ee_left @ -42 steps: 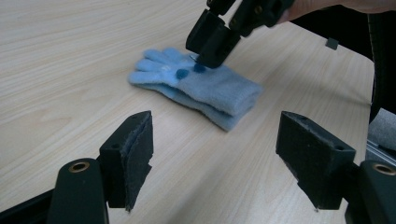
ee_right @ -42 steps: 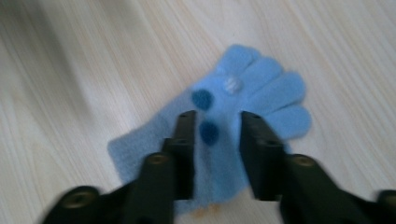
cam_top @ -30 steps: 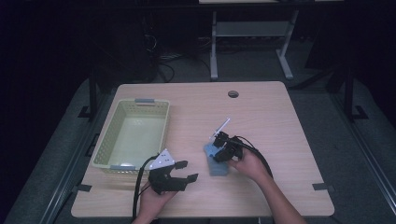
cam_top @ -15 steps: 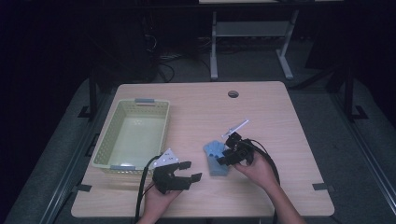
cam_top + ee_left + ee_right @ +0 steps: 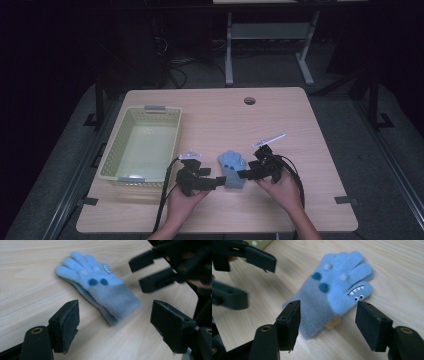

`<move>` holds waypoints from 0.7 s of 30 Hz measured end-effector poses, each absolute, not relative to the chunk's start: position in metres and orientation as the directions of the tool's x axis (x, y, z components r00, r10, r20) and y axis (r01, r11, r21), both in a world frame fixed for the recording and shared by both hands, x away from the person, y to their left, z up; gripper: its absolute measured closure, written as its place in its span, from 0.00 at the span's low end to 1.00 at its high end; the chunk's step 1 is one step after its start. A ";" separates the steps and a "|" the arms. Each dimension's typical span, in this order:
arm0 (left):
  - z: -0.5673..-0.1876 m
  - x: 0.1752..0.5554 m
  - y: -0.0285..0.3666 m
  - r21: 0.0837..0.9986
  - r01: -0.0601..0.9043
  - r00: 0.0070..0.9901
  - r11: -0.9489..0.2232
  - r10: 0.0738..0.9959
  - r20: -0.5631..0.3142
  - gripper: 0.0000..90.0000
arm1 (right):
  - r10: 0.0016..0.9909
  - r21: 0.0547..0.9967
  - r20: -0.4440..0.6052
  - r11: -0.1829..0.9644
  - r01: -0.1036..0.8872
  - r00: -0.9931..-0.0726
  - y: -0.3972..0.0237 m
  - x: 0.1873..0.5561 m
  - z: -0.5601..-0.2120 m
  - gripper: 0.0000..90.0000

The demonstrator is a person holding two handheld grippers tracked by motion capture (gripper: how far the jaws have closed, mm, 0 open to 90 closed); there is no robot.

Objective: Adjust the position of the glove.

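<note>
High view has the blue glove [image 5: 233, 168] lying flat on the worktop [image 5: 280, 115] between both spread, just-opening jaws, left hand-held gripper [image 5: 216, 181] and right hand-held gripper [image 5: 243, 174]; I'd pinch the grey cuff [image 5: 312, 305] squarely before lifting toward the basket [image 5: 120, 150].

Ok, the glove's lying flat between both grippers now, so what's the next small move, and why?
Probably ease the left gripper forward and close it on the glove's grey cuff. Its jaws stand open with nothing between them, the cuff end points toward them, and the basket sits on that hand's side. The right gripper, whose jaws have just been opening, has let the blue glove go and it rests on the table.
</note>
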State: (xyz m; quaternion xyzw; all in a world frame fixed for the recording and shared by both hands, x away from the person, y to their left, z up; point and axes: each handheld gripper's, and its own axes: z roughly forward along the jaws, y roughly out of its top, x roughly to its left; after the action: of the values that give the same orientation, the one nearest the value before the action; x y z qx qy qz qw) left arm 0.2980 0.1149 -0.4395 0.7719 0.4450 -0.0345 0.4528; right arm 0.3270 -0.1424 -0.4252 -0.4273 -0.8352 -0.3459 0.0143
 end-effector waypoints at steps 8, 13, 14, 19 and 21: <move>-0.453 0.316 0.108 0.600 0.783 0.534 -0.164 0.671 -0.514 0.34 | 0.722 0.559 0.359 0.341 0.756 -0.592 -0.143 0.324 -0.436 0.45; -0.459 0.321 0.104 0.581 0.798 0.528 -0.161 0.651 -0.545 0.43 | 0.731 0.542 0.423 0.270 0.796 -0.536 -0.150 0.323 -0.447 0.49; -0.459 0.321 0.103 0.578 0.801 0.525 -0.157 0.648 -0.551 0.44 | 0.729 0.540 0.425 0.271 0.797 -0.536 -0.150 0.323 -0.449 0.50; -0.461 0.323 0.102 0.552 0.822 0.503 -0.143 0.639 -0.583 0.47 | 0.724 0.531 0.470 0.224 0.817 -0.505 -0.152 0.323 -0.452 0.52; -0.463 0.324 0.102 0.547 0.824 0.503 -0.147 0.634 -0.588 0.50 | 0.718 0.528 0.484 0.215 0.821 -0.500 -0.152 0.324 -0.454 0.52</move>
State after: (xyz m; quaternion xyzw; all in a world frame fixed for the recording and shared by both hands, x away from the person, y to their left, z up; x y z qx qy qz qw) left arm 0.3241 0.1017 -0.4630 0.7495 0.4864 -0.1093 0.4356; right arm 0.3237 -0.1518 -0.4538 -0.4956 -0.7766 -0.3831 0.0673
